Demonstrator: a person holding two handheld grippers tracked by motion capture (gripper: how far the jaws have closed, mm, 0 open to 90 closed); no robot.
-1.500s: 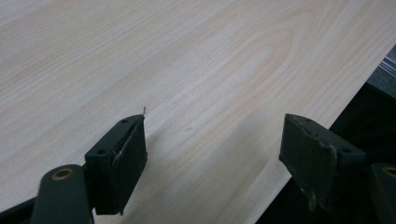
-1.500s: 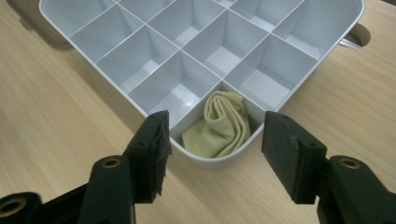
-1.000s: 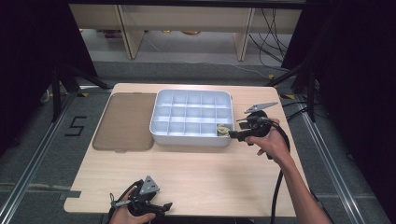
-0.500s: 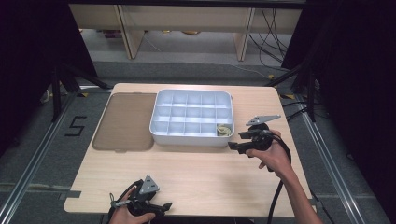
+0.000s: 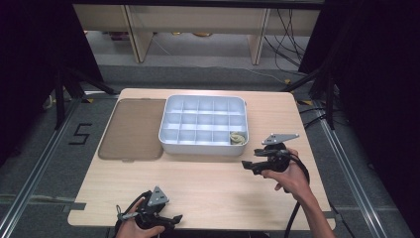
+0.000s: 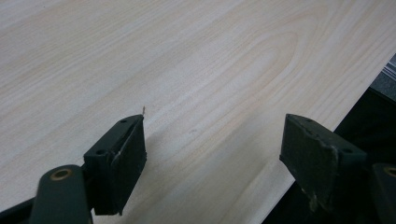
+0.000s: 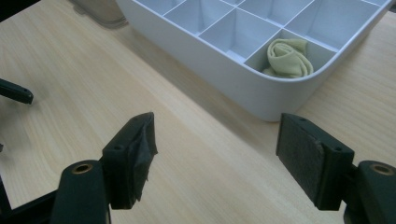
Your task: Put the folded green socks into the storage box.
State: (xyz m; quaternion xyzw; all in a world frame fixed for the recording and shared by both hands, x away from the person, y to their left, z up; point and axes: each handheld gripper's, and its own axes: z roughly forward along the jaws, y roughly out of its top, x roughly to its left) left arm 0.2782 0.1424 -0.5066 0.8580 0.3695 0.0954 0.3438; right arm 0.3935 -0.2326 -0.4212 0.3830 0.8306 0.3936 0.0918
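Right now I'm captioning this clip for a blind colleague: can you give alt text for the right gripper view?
A rolled pale green cloth lies in the corner compartment of a white divided tray on a light wooden table. The right hand-held gripper hangs open and empty over bare wood in front of the tray, its jaws having just been opening.

One marking is legible: the numeral "5" (image 5: 80, 134), set in black strokes on the grey floor (image 5: 44, 163) to the left of the table (image 5: 208, 183), seen in the high view. It appears to be tape, though the resolution leaves that uncertain. No other text, label or brand can be read.
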